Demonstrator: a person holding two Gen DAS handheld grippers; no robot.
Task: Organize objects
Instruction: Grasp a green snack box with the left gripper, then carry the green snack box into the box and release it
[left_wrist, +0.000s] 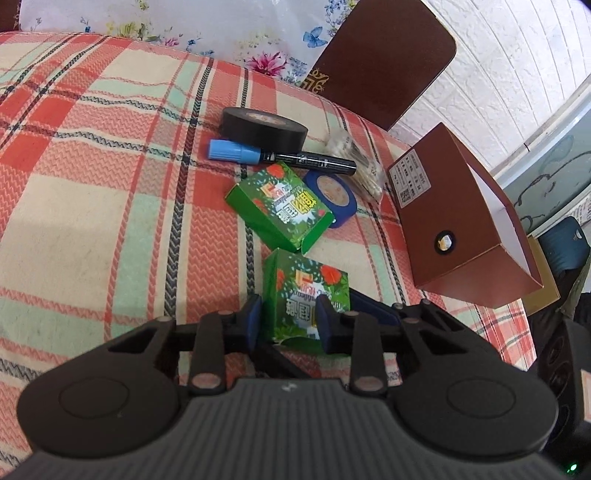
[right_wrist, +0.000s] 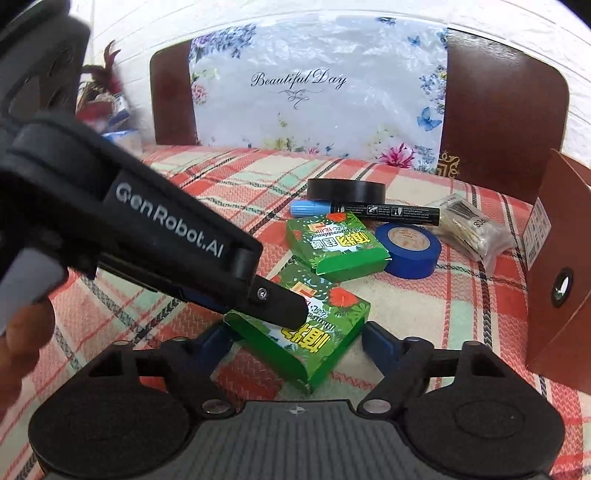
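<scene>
The left gripper (left_wrist: 289, 321), tilted downward, is clamped on the near green box (left_wrist: 308, 295), which lies on the plaid bed (left_wrist: 110, 184). The right gripper (right_wrist: 297, 341), also angled down, is held apart around the same box.

Both views are fisheyes mounted just behind their own fingers, tilted down at a plaid cloth (left_wrist: 110, 184). The left wrist view looks up-frame across it, very close to the near green box (left_wrist: 310, 291) at lower centre. The right wrist view faces the headboard (right_wrist: 506, 103), the same box (right_wrist: 325, 332) at lower centre. Both share the tapes, marker (left_wrist: 280, 157) and, probably, a swab pack (right_wrist: 469, 229).
</scene>
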